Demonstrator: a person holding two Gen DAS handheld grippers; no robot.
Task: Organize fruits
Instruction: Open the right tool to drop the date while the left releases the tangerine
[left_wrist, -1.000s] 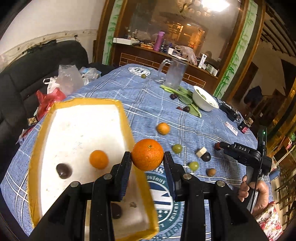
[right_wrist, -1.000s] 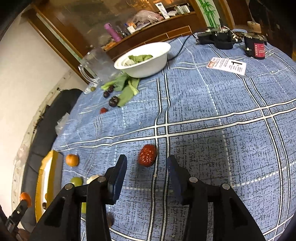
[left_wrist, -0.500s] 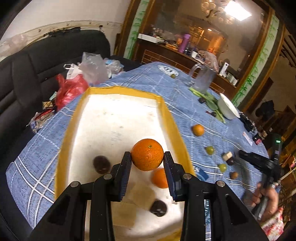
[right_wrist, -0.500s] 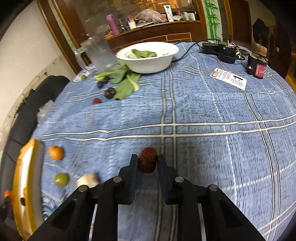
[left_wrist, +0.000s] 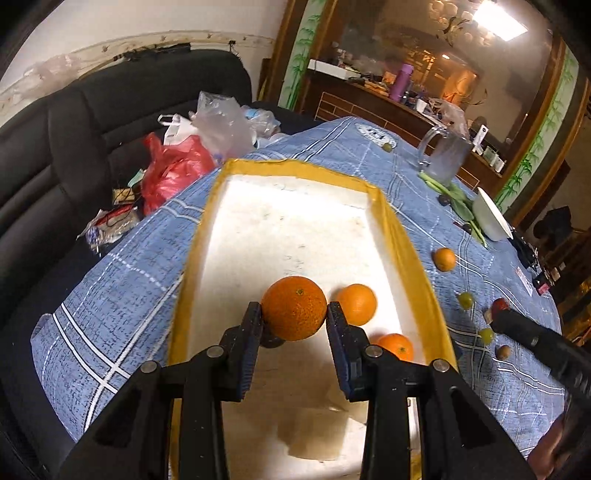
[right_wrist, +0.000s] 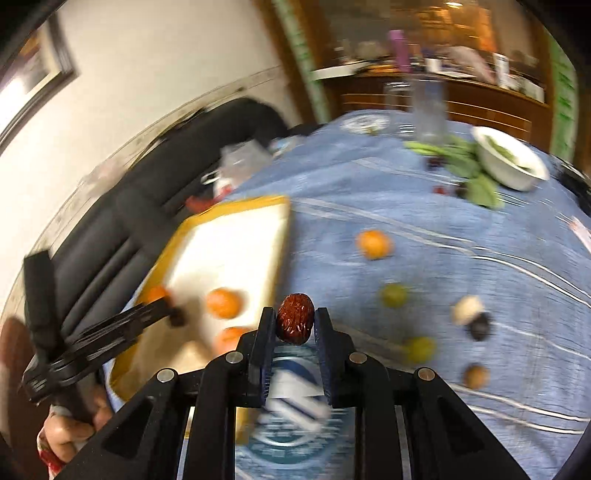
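My left gripper (left_wrist: 294, 314) jaws clamp a large orange (left_wrist: 294, 308) above the yellow-rimmed tray (left_wrist: 405, 247), which sits by the tabletop's (left_wrist: 122, 295) sofa-side edge. Two smaller oranges (left_wrist: 355, 304) lie inside the tray. My right gripper (right_wrist: 295, 320) jaws pinch a red date (right_wrist: 295, 318), raised above the tabletop just beside the tray's rim.

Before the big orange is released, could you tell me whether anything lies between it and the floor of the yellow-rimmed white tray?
Partly. The large round orange in the left hand-held gripper hangs over the yellow-rimmed white foam tray, with a small dark fruit just beneath it. Two smaller oranges lie to its right.
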